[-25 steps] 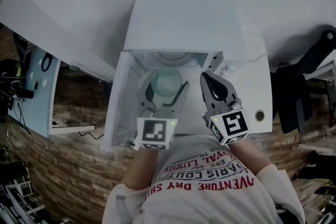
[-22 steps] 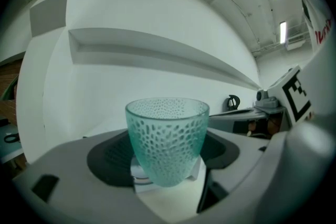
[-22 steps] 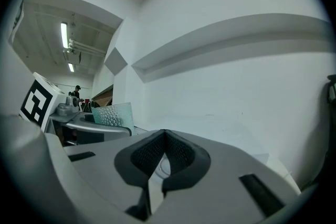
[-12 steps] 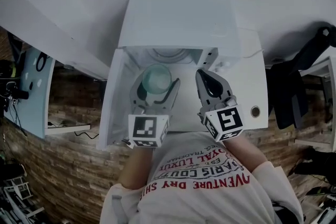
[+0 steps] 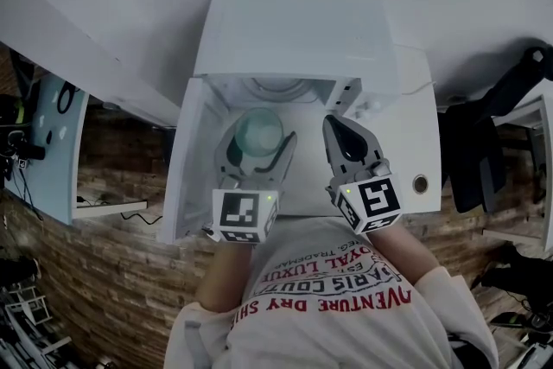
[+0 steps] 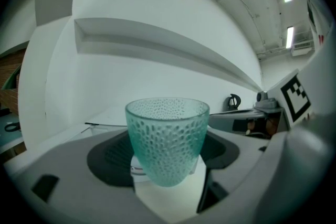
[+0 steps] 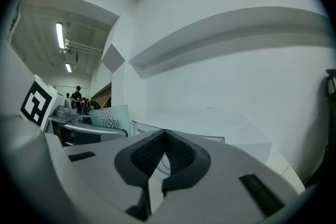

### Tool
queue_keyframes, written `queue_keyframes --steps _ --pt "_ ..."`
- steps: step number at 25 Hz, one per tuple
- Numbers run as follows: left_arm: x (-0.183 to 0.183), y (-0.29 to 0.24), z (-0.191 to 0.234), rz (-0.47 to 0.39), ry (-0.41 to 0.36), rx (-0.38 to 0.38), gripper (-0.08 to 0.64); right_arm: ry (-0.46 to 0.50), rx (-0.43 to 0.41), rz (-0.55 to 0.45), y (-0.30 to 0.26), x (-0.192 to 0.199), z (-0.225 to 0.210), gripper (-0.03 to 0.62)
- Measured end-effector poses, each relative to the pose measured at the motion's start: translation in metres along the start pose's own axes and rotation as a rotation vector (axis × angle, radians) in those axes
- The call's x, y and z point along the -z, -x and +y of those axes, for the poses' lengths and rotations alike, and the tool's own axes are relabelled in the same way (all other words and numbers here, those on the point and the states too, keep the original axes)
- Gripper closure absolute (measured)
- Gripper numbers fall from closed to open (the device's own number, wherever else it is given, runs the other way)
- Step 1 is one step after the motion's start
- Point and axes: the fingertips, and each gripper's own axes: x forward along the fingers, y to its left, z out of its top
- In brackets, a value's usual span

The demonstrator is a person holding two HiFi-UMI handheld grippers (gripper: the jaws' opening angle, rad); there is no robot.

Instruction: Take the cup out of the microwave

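Note:
A teal dimpled glass cup point(image 5: 257, 132) stands upright between the jaws of my left gripper point(image 5: 259, 141), which is shut on its sides. In the left gripper view the cup point(image 6: 167, 139) fills the middle, gripped low between the dark pads point(image 6: 110, 157). It hangs in front of the white microwave's point(image 5: 294, 30) open cavity. My right gripper point(image 5: 344, 136) is just right of the cup, shut and empty, in front of the microwave's control side. In the right gripper view its pads point(image 7: 149, 152) meet, and the cup point(image 7: 111, 118) shows at left.
The microwave door point(image 5: 186, 173) hangs open at the left of the cavity. A round knob point(image 5: 421, 183) sits on the white front at right. A dark chair point(image 5: 492, 143) stands further right, a pale desk point(image 5: 60, 143) at left. A white wall with a shelf is ahead.
The cup stays gripped in my left gripper and the right stays shut. Both grippers sit slightly lower-left in the picture than a second ago; little else differs.

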Motion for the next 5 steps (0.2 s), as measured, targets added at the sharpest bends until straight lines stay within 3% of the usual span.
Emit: queue_keyframes --steps 5 --pt "0.008 -0.0037 -0.0012 0.019 -0.006 0.008 0.189 -0.002 -0.006 0.013 -0.0024 0.0047 0.0 0.583"
